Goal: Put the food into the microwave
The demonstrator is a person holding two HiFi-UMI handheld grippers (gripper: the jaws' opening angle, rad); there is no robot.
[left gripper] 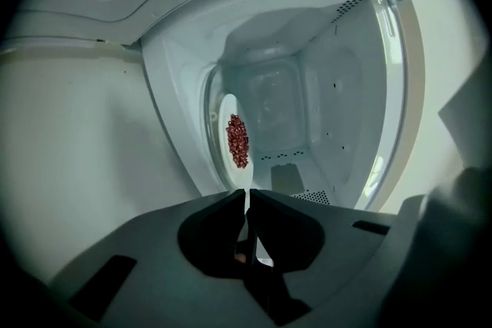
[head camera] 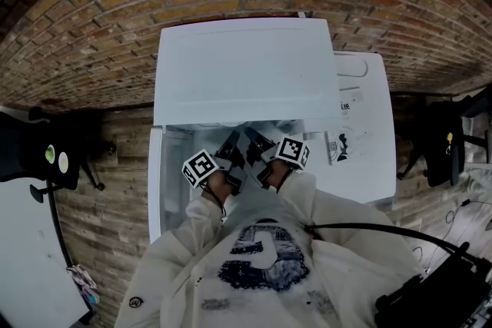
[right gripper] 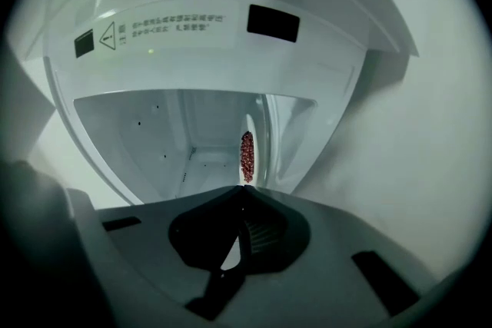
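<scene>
- The plate (left gripper: pixel 228 105) and the food (left gripper: pixel 237 140) cannot be seen from the head view, where the top of the microwave (head camera: pixel 244 69) covers them.
- Both gripper views show the plate nearly edge-on, so its far rim is hard to make out.
- The food, a red heap, sits on the plate inside the microwave's open cavity.
- The left gripper (left gripper: pixel 247 194) and right gripper (right gripper: pixel 242 188) sit side by side at the microwave's mouth and point inward, close to level.
- Each gripper is clamped on the plate's near rim.
</scene>
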